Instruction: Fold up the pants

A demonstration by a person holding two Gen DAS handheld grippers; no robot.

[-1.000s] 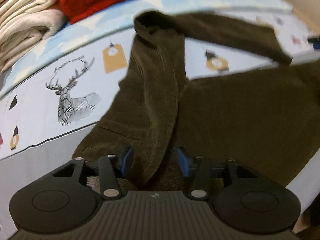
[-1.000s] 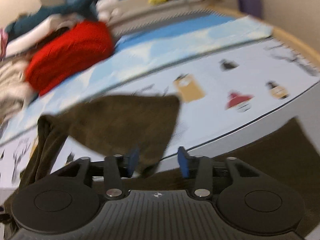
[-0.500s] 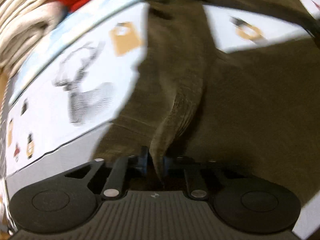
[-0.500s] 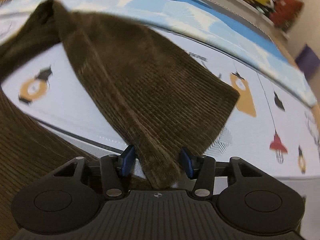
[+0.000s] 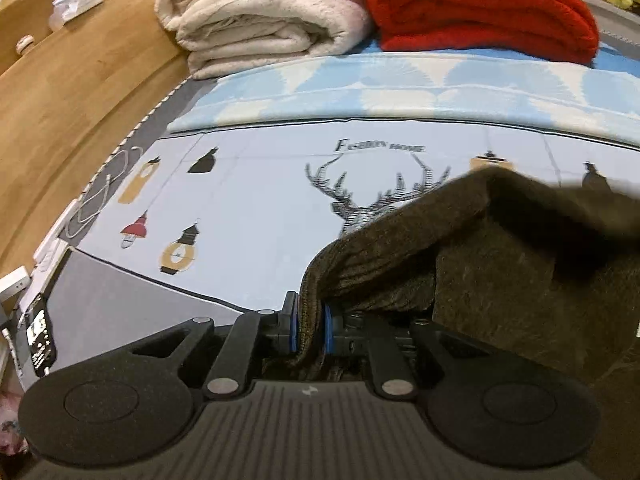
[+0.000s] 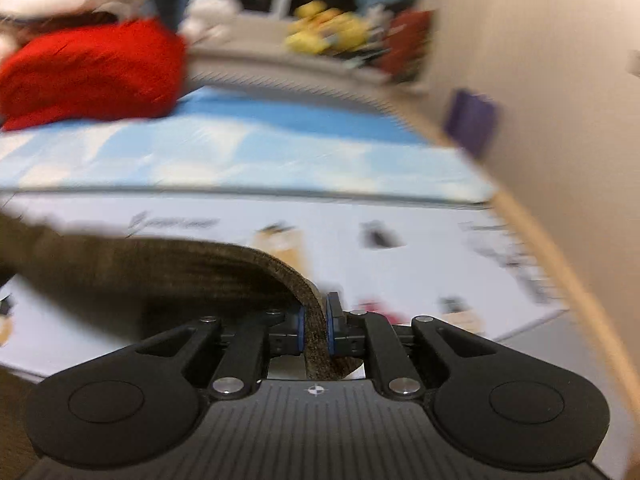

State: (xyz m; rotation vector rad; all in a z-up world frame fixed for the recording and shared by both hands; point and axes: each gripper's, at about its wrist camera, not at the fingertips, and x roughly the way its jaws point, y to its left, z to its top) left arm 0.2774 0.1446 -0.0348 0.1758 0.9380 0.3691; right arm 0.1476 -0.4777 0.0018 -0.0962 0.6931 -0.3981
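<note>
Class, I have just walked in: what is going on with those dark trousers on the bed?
A person holding a tool in each hand is folding dark olive-brown corduroy pants on a lamp-and-deer-printed bed sheet. The left tool is shut on one fabric edge. The right tool is closing on another edge, already between its pads. Folded cream and red blankets sit behind.
</note>
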